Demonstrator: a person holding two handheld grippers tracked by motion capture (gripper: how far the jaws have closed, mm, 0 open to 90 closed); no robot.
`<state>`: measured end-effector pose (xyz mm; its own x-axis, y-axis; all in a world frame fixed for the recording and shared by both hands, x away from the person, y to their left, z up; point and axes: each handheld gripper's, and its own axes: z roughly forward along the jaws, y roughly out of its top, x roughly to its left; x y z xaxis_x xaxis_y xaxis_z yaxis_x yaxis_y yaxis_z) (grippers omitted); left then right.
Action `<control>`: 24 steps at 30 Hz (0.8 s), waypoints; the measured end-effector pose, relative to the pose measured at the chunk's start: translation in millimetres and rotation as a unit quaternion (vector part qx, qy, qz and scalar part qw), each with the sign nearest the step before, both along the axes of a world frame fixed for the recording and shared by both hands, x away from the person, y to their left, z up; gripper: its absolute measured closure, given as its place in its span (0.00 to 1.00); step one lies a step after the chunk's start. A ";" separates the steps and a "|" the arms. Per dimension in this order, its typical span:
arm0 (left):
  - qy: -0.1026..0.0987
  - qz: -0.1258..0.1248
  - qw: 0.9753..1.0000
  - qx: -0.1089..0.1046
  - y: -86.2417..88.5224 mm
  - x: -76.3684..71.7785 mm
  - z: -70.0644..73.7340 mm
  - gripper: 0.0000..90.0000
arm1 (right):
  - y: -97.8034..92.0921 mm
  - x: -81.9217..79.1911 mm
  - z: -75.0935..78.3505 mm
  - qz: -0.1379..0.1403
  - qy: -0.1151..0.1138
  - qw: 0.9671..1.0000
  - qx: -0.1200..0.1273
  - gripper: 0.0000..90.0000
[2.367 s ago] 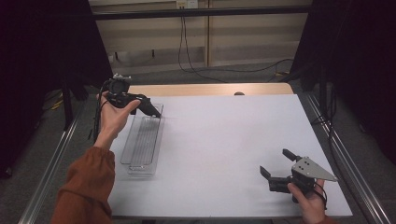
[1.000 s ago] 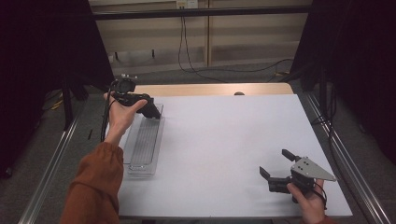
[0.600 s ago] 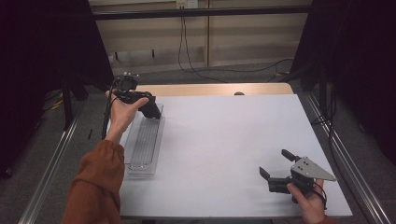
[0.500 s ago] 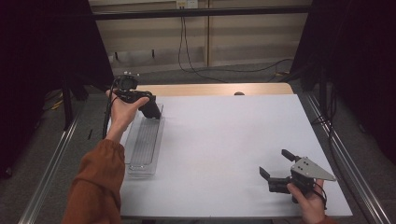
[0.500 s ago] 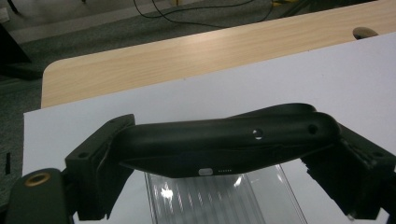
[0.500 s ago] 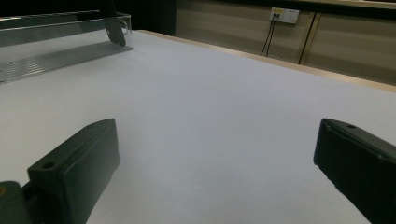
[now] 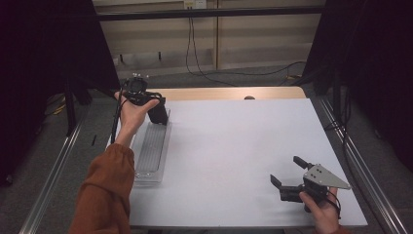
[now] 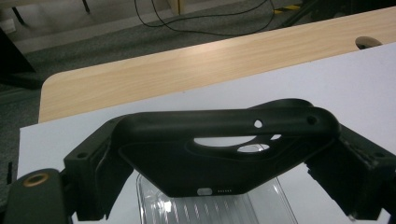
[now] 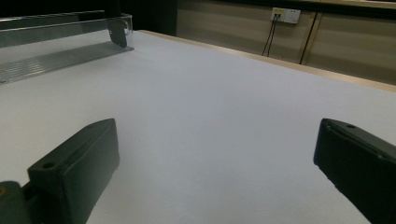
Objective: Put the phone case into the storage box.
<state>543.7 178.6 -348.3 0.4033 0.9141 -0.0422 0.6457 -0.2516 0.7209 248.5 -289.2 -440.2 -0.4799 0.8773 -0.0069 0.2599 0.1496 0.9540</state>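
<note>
Gripping a black phone case (image 8: 224, 149) in the left gripper (image 8: 219, 186), above the clear tray (image 7: 151, 151). Resting wide open on the white table (image 7: 234, 146), right gripper (image 7: 287, 184). No readable writing on the case.

my left gripper (image 8: 219, 186) is black, and so is the phone case (image 8: 224, 149) in it; the ribbed tray (image 7: 151, 151) is clear, the tabletop (image 7: 234, 156) white, my sleeve (image 7: 104, 190) rust-orange.

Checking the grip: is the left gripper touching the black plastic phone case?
Touching. The left gripper view shows the left gripper with both jaws pressed against the black plastic phone case.
</note>
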 end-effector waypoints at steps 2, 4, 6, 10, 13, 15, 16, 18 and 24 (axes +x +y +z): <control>0.000 0.000 1.000 0.000 -0.8 1.3 -0.3 0.13 | -0.2 0.1 -0.1 0.000 0.000 1.000 0.002 0.00; -0.003 0.002 1.000 0.000 -2.4 2.6 -0.9 0.13 | -0.3 0.1 0.0 0.000 0.000 1.000 0.001 0.00; -0.004 0.001 1.000 0.001 -3.4 3.6 -1.5 0.13 | -0.3 0.0 0.0 0.001 0.000 1.000 0.001 0.00; -0.004 0.005 1.000 0.002 -4.3 4.9 -1.5 0.13 | -0.3 -0.1 0.0 0.001 0.000 1.000 0.001 0.00; -0.004 0.009 1.000 0.002 -4.1 5.8 -1.3 0.13 | -0.4 -0.2 0.1 0.000 0.000 1.000 0.001 0.00; -0.004 0.024 1.000 -0.009 -3.5 6.6 -1.5 0.14 | -0.4 -0.1 0.1 0.001 -0.001 1.000 0.001 0.00; -0.003 0.026 1.000 -0.011 -3.4 6.8 -1.8 0.13 | -0.3 -0.1 0.0 0.002 0.000 1.000 0.001 0.00; -0.003 0.028 1.000 -0.012 -3.8 7.4 -2.4 0.13 | -0.2 -0.2 0.1 0.002 -0.001 1.000 0.001 0.00; -0.007 0.013 1.000 -0.007 -7.5 8.0 -4.1 0.13 | -0.3 -0.1 0.0 0.002 0.000 1.000 0.001 0.00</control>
